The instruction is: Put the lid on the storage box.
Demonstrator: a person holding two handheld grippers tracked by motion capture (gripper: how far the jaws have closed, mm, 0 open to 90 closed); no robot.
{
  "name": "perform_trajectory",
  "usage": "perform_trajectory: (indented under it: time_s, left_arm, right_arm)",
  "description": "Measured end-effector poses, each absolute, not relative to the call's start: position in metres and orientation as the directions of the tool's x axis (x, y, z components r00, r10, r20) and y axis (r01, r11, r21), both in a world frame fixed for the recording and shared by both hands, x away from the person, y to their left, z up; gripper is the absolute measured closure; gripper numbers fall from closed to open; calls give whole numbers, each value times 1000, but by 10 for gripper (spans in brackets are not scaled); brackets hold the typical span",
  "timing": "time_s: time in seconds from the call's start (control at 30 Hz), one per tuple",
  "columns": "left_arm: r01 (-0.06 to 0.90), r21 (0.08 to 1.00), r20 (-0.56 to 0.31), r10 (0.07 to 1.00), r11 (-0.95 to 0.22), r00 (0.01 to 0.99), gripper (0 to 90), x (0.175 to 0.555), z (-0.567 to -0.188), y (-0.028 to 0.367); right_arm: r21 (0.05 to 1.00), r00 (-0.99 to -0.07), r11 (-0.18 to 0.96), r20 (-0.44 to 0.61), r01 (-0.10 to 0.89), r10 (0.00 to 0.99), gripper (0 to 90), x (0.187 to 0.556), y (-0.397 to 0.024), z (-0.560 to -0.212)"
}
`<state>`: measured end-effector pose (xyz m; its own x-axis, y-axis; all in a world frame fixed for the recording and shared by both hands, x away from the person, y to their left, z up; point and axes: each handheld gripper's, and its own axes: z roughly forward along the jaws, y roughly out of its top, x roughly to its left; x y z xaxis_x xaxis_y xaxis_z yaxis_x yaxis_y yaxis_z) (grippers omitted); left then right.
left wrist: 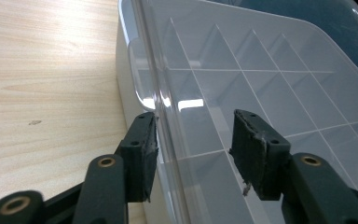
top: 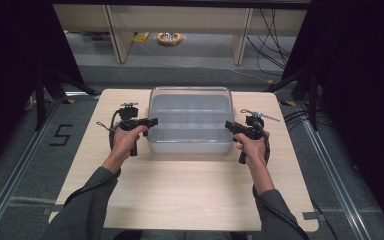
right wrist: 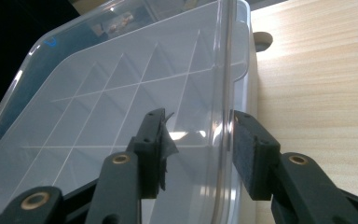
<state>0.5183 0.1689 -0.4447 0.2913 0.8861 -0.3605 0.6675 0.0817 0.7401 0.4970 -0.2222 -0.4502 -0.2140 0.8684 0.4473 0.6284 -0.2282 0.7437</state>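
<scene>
Compartment box [top: 190, 120], one, clear plastic with its lid on, sits mid-table [top: 180, 185] toward the far edge. My left gripper [left wrist: 193, 154] straddles the lid's left rim, jaws spread, inner pad clear of the plastic. My right gripper [right wrist: 198, 149] straddles the right rim, outer pad against the edge; whether it clamps I cannot tell. Judged step: taking or leaving hold of the lid. Next calls for both pairs pinching evenly.
</scene>
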Motion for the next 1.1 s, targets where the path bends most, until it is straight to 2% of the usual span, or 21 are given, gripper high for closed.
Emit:
perform_trajectory:
  time_s: [0.1, 0.17, 0.23, 0.3, 0.37, 0.4, 0.5, 0.63, 0.67, 0.7, 0.77, 0.87, 0.93, 0.97, 1.07, 1.1]
  left_arm:
    - [665, 742, -344, 898, 83, 273, 481, 517, -445, 166]
    - [649, 760, -268, 917, 14, 295, 517, 517, -447, 163]
    - [654, 757, -268, 919, 14, 290, 487, 517, -449, 161]
    - [664, 747, -294, 914, 37, 280, 483, 518, -450, 162]
    - [671, 741, -304, 910, 38, 284, 492, 518, -450, 164]
    - [671, 741, -300, 910, 34, 286, 495, 518, -450, 164]
    - [676, 736, -307, 909, 40, 281, 495, 518, -450, 164]
    - [674, 737, -308, 909, 42, 280, 494, 518, -450, 164]
    - [671, 740, -307, 909, 41, 283, 493, 518, -450, 164]
    - [675, 736, -305, 909, 37, 283, 496, 518, -451, 164]
    - [678, 734, -314, 907, 44, 280, 490, 518, -452, 165]
    - [674, 737, -311, 906, 40, 287, 491, 518, -452, 165]
    - [677, 735, -315, 906, 44, 283, 491, 518, -452, 165]
    - [678, 733, -318, 906, 49, 278, 489, 518, -452, 165]
    - [681, 731, -319, 907, 52, 273, 480, 517, -451, 165]
    - [678, 733, -321, 906, 54, 274, 470, 517, -451, 165]
  right_arm:
    - [746, -218, -227, 446, 626, 868, 583, 497, -222, -451]
    - [746, -220, -231, 452, 625, 864, 580, 497, -222, -451]
    - [730, -206, -268, 488, 629, 848, 578, 497, -223, -452]
    - [747, -220, -229, 449, 624, 866, 569, 497, -222, -451]
    - [739, -214, -245, 467, 628, 858, 569, 498, -222, -451]
    - [767, -250, -198, 423, 610, 871, 568, 500, -225, -453]
    - [767, -249, -198, 423, 610, 871, 567, 500, -225, -452]
    - [766, -237, -204, 421, 609, 875, 556, 501, -224, -451]
    - [740, -207, -239, 456, 628, 866, 547, 499, -220, -449]
    - [776, -232, -187, 394, 603, 889, 535, 501, -223, -450]
    - [779, -209, -165, 355, 605, 911, 527, 498, -219, -446]
    - [785, -244, -161, 369, 598, 897, 526, 499, -226, -448]
    - [763, -206, -190, 390, 618, 897, 524, 495, -225, -446]
    - [786, -240, -157, 362, 597, 901, 525, 496, -230, -448]
    - [774, -222, -185, 388, 605, 894, 524, 494, -231, -449]
    - [787, -241, -165, 370, 594, 897, 523, 494, -234, -450]
